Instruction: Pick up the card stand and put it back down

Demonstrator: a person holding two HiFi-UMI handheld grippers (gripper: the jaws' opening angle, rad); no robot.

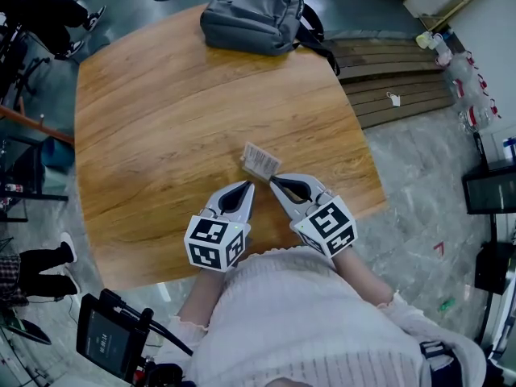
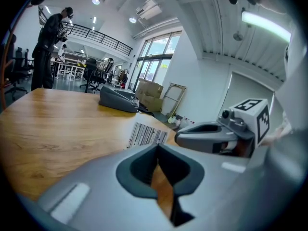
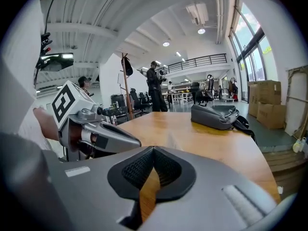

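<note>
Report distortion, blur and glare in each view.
Head view: mild wide-angle bowing of the table edges, even light. Left gripper view: strong fisheye, dark corners, own jaws blurred, ceiling light strip glaring. Right gripper view: same fisheye, windows washed bright.

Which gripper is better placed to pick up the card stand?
Right, probably: the right gripper points at the card stand from close by; the left gripper sits farther back. Both are shut.

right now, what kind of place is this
Probably a big open-plan office or lab hall: a light wooden table with a grey fabric backpack on it, black office chairs beyond it, and a mezzanine with a black railing near tall windows.
</note>
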